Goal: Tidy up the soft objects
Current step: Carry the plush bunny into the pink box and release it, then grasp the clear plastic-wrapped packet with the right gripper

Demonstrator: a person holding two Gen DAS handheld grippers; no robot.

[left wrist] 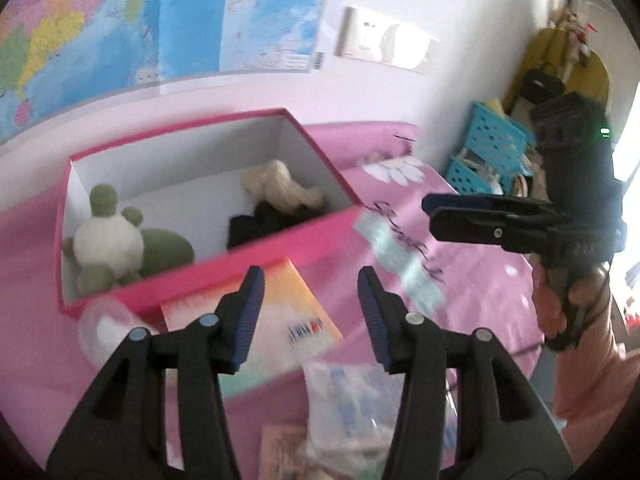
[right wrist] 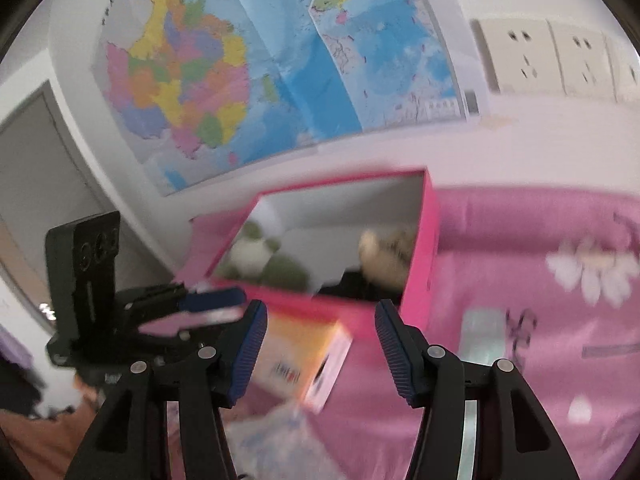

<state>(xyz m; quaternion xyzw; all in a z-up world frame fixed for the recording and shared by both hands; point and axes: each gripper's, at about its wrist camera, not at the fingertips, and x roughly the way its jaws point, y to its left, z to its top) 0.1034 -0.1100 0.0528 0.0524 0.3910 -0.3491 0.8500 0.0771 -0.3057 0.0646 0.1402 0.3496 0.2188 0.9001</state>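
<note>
An open pink box (left wrist: 208, 268) with white inside stands on the pink bed. In it lie a green-and-white plush (left wrist: 110, 240), a cream plush (left wrist: 280, 188) and a black soft item (left wrist: 260, 226). My left gripper (left wrist: 310, 300) is open and empty, just in front of the box's near wall. My right gripper (right wrist: 320, 332) is open and empty, near the box's corner (right wrist: 416, 280). In the left wrist view the right gripper (left wrist: 434, 212) shows side-on at the box's right. The plushes also show in the right wrist view: the green-and-white plush (right wrist: 260, 254) and the cream plush (right wrist: 384, 252).
A flat orange-and-white carton (left wrist: 280, 312) lies against the box's front. A clear plastic bag (left wrist: 352, 408) and a whitish cup-like item (left wrist: 108, 328) lie nearer. A pale green strip (left wrist: 396, 256) lies on the sheet. Blue baskets (left wrist: 492, 140) stand at the right. A map (right wrist: 260, 60) hangs on the wall.
</note>
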